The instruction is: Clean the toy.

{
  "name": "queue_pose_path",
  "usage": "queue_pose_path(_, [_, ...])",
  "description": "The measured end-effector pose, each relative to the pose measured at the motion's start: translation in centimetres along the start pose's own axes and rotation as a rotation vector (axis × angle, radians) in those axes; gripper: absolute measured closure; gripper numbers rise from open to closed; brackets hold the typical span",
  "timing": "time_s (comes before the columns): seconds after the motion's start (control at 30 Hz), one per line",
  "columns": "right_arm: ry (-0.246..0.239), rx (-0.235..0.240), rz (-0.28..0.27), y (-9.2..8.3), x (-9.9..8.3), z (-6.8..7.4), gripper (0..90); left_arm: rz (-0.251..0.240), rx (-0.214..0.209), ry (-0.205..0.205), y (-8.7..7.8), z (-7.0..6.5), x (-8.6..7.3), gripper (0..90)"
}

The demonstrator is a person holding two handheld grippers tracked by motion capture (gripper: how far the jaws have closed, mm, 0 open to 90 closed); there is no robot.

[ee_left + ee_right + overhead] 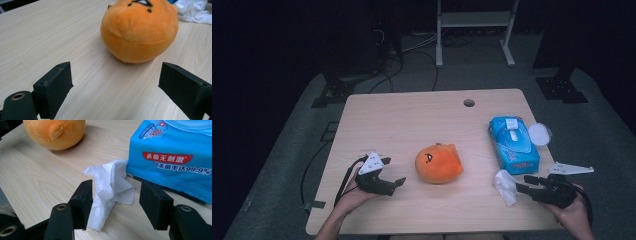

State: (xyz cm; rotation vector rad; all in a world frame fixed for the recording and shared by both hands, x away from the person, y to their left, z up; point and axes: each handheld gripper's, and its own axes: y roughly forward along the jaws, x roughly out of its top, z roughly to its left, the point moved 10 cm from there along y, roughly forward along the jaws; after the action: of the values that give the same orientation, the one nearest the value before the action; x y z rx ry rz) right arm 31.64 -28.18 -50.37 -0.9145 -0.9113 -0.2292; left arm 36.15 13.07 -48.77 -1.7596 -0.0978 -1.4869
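We have the pale wooden surface (412, 115) before us in a dark room, with grey floor, cables and a white frame behind it. Largest upon it is the blue pack of wet wipes (514, 144), its lid flipped open, at the right; next the orange plush toy (438, 163) near the middle, resting on the wood; smallest the crumpled white wipe (505, 186), lying just beside the pack's near corner.

Our right tongs (521, 185) stand open with the wipe (110, 192) between the jaws, one pad touching or nearly touching its folds, not pinching it. Our left tongs (395, 177) are open and empty, low over the surface and aimed at the plush toy (140, 32), which sits near but apart.

We judge that we are setting up to take the wipe: next, close the right tongs on its bunched middle and lift it clear, without dragging the pack.
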Motion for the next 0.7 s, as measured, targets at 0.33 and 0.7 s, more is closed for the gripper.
queue_pose_path(0.33, [-0.001, -0.009, -0.015, -0.2, 0.1, -0.2, 39.8, 0.003, 0.022, -0.034, -0.3, 0.8, -1.5, 10.3])
queue_pose_path(0.7, [0.029, -0.003, -0.072, -0.2, -0.2, 0.2, 35.4, -0.009, 0.099, -0.126, -0.4, 1.8, -3.0, 10.0])
